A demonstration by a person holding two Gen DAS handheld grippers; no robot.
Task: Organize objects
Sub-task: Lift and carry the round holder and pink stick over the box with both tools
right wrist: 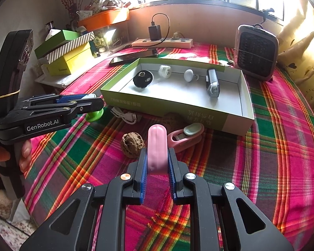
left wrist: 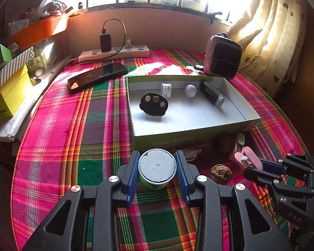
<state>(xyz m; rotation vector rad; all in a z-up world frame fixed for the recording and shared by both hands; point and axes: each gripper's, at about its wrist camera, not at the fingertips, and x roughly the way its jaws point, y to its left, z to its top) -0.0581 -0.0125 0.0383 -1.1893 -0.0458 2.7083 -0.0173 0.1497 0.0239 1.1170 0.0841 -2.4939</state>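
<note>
My left gripper [left wrist: 157, 161] is shut on a small green round container with a grey top [left wrist: 157, 168], held just in front of the open green box [left wrist: 188, 135]. My right gripper [right wrist: 157, 156] is shut on a pink capsule-shaped case [right wrist: 157, 146] above the plaid cloth. The box [right wrist: 178, 106] holds a black disc with coins [left wrist: 153, 104], a white cap [left wrist: 166, 90], a white ball [left wrist: 190, 90] and a black bike light [left wrist: 212, 93]. A walnut [right wrist: 133, 144], a pink clip-like item [right wrist: 185, 137] and a white cable [right wrist: 125, 116] lie before the box.
A phone [left wrist: 97, 75] and a power strip with charger [left wrist: 114, 53] lie at the back. A small pink heater [left wrist: 223, 57] stands back right. Yellow and striped boxes [left wrist: 8, 92] are stacked at the left edge. A curtain [left wrist: 278, 33] hangs at the right.
</note>
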